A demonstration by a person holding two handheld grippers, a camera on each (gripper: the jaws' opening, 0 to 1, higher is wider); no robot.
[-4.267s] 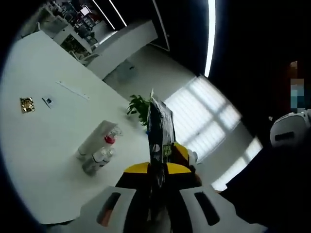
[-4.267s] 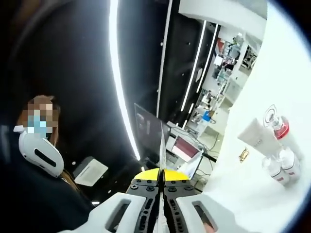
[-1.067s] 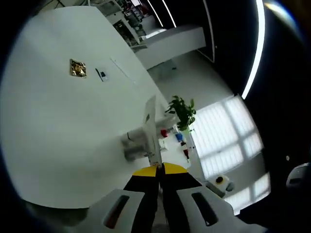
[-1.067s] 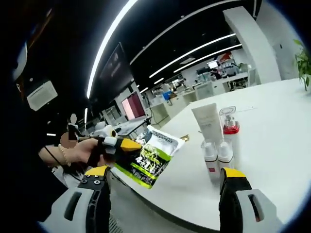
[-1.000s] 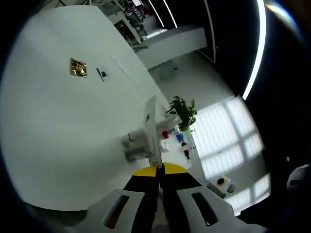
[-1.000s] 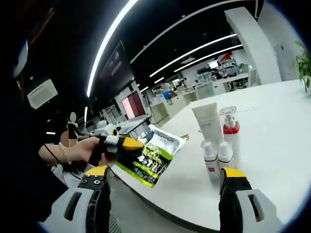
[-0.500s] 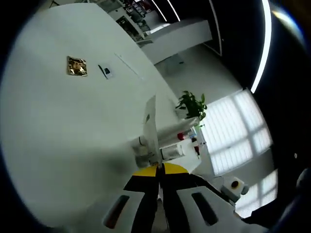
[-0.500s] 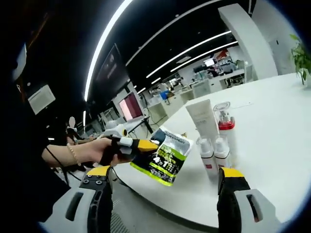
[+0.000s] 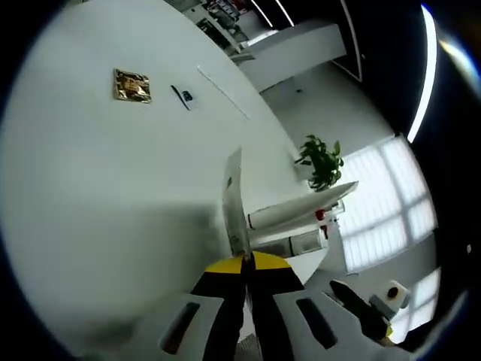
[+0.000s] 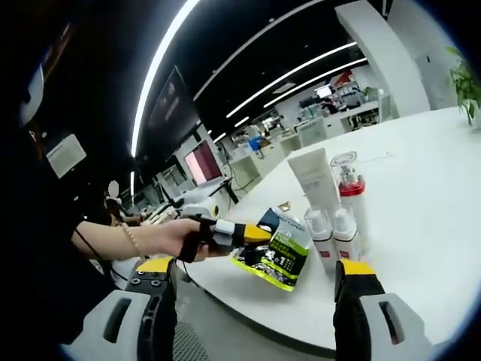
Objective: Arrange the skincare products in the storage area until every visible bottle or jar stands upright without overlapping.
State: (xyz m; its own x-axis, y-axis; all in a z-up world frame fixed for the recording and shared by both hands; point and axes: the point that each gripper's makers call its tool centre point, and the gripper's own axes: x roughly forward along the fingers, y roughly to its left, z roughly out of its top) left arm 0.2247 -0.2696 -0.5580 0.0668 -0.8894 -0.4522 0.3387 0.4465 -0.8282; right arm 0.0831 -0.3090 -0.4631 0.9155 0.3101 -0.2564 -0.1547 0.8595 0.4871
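My left gripper (image 9: 244, 263) is shut on a green and black pouch (image 10: 276, 256), which shows edge-on as a thin white strip (image 9: 234, 207) in the left gripper view. In the right gripper view a hand holds the left gripper (image 10: 239, 233), and the pouch hangs low over the white table (image 10: 421, 203), just left of the bottles. A white tube (image 10: 314, 180), a clear bottle with a red collar (image 10: 350, 188) and two small white bottles (image 10: 332, 229) stand upright together. My right gripper (image 10: 254, 268) is open with nothing between its jaws.
A gold sachet (image 9: 132, 84) and a small blue-marked item (image 9: 184, 95) lie far out on the table (image 9: 90, 195). A potted plant (image 9: 319, 162) stands beyond the table's edge. The person's arm (image 10: 113, 244) reaches in from the left.
The right gripper, earlier shut on the pouch, has let go and stands open. The left gripper has carried the pouch closer to the bottles and lower over the table.
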